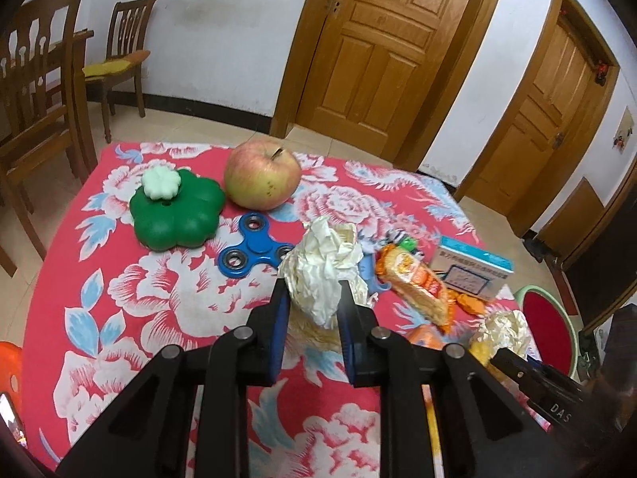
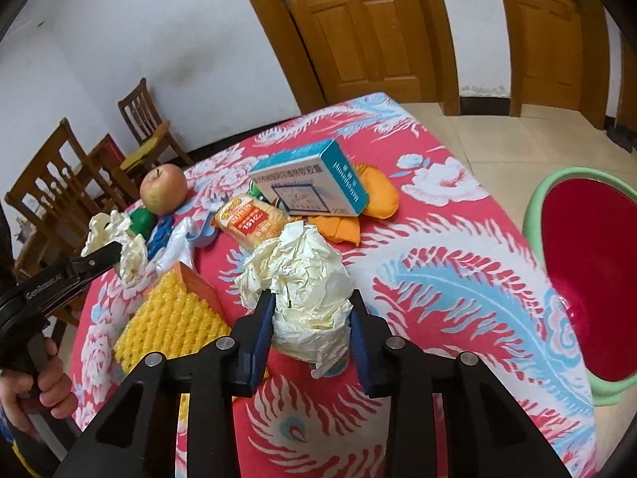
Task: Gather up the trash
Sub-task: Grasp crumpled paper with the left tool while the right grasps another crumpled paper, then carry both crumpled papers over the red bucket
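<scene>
Beside the table's right edge [image 2: 513, 215] stands the red bin [image 2: 589, 279]; my left gripper [image 1: 312, 296] and right gripper [image 2: 312, 310] each clamp a crumpled paper wad [image 1: 322, 267], [image 2: 306, 279].

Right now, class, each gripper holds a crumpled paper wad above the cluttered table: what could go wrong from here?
1. The right gripper pinches only the lower part of its paper wad; the loose crumple might slip out before reaching the red basin.
2. The left gripper with its wad hangs near the blue fidget spinner and biscuit packet, so a swing could drag them.
</scene>
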